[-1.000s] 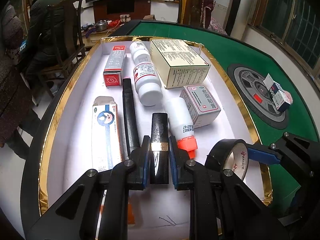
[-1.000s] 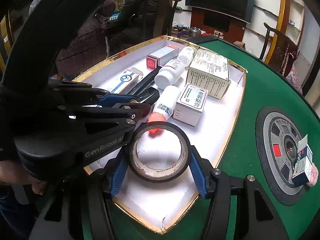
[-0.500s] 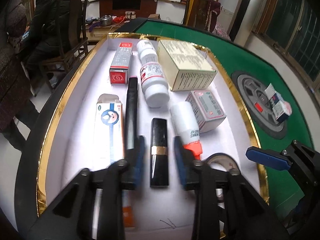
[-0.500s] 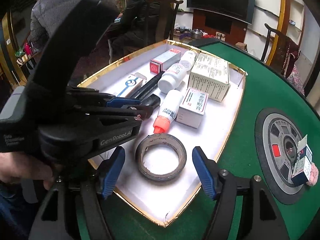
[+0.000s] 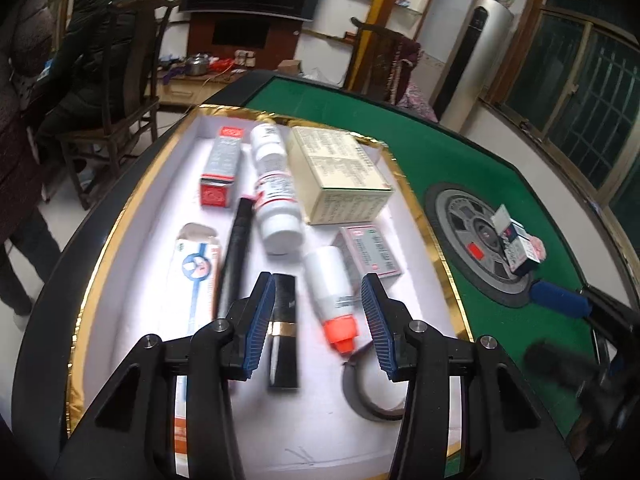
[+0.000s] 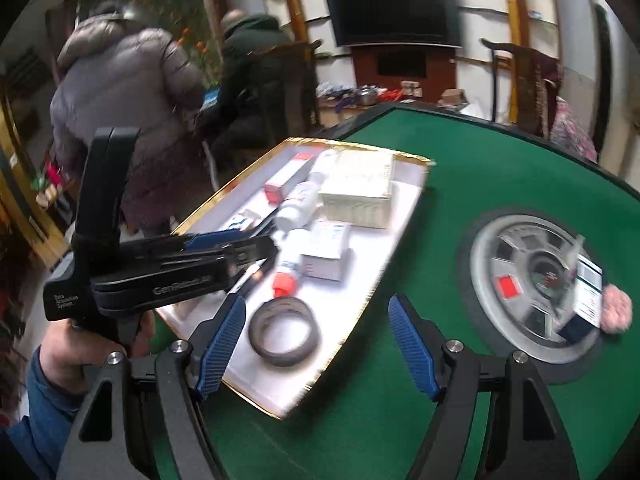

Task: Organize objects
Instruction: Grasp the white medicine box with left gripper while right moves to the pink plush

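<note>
While the left gripper [image 5: 318,324] opens its jaws over the white tray [image 5: 132,280], nothing is pinched between its blue pads. In the left wrist view, the black lipstick tube [image 5: 284,340] lies flat just by the left pad, with its long side running from the near edge of the tray toward the far edge. The white bottle with the orange cap [image 5: 334,292] lies in the gap, cap toward the near edge. The tape roll [image 5: 370,390] sits flat near the tray's near right corner, partly hidden behind the right pad. Everything left to tidy seems to be off the tray: a small box [image 5: 516,244] stands out on the green table [image 5: 400,152], on the round grey disc [image 5: 472,240], well apart from the tray's right edge.

Seen from the right wrist view, the right gripper [image 6: 318,344] is also opening wide and holds nothing. The tape roll [image 6: 284,332] lies on the tray [image 6: 396,216] near its close corner, just ahead of the left pad. The small box [image 6: 586,292] is off to the right of this gripper, on the grey disc [image 6: 516,284], and it leans a little. The left gripper [image 6: 224,252] hangs over the tray, farther from that box. So I think the right hand is the nearer one for the box, and it would have to swing right across the green table [image 6: 460,148].
</note>
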A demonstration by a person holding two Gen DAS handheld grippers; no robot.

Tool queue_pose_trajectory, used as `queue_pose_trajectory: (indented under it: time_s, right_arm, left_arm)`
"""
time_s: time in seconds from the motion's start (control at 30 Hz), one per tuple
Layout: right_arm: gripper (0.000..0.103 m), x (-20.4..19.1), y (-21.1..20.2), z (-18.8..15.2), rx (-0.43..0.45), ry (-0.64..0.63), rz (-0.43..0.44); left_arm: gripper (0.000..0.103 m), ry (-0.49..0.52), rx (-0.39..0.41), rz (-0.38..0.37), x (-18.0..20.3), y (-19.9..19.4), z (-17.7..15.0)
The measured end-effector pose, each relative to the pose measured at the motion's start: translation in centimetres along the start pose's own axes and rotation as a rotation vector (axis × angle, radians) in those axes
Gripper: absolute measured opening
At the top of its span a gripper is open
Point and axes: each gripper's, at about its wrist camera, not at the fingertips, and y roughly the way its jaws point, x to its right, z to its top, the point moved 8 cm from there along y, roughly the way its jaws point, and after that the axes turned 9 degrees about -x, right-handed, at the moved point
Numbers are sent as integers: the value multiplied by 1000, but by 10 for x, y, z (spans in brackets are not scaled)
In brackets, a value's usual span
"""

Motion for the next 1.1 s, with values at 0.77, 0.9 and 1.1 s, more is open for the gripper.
queue_pose_trajectory:
  time_s: [0.77, 0.9, 1.1]
  right_arm:
    - [76, 258, -110, -59, 159, 548, -212]
    - [76, 275, -118, -66, 177, 613, -173]
    - [77, 279, -123, -69, 198, 669, -98]
  left_arm:
    - [47, 249, -208, -206, 219, 43, -12]
    - [51, 223, -288, -183, 255, 78, 16]
    - [52, 231, -355, -91, 276, 120, 40]
